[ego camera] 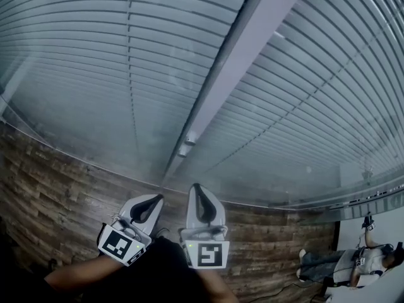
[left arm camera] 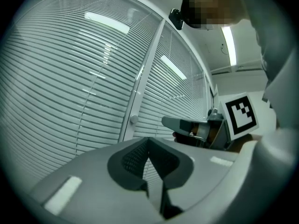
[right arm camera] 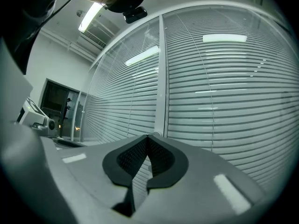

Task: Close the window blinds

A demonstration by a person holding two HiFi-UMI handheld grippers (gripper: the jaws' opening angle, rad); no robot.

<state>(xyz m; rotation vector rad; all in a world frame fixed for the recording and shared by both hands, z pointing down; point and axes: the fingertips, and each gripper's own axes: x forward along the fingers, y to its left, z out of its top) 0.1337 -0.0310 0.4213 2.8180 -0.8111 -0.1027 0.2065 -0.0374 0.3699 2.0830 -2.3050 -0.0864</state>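
Pale slatted blinds (ego camera: 95, 62) hang behind glass in two panes, split by a light frame post (ego camera: 233, 62). A small round knob (ego camera: 187, 145) sits low on that post; it also shows in the left gripper view as the knob (left arm camera: 134, 120). My left gripper (ego camera: 153, 199) and right gripper (ego camera: 196, 187) are side by side below the knob, pointing at the window and short of it. Both are shut with nothing between the jaws, as seen at the left gripper (left arm camera: 148, 139) and right gripper (right arm camera: 148, 136). The right gripper (left arm camera: 187, 125) appears beside the left one.
A wood-patterned wall panel (ego camera: 57, 194) runs below the window sill. A person (ego camera: 353, 261) sits on the floor at the lower right by a white wall. In the right gripper view a dark doorway (right arm camera: 60, 108) and a white device (right arm camera: 35, 118) lie far left.
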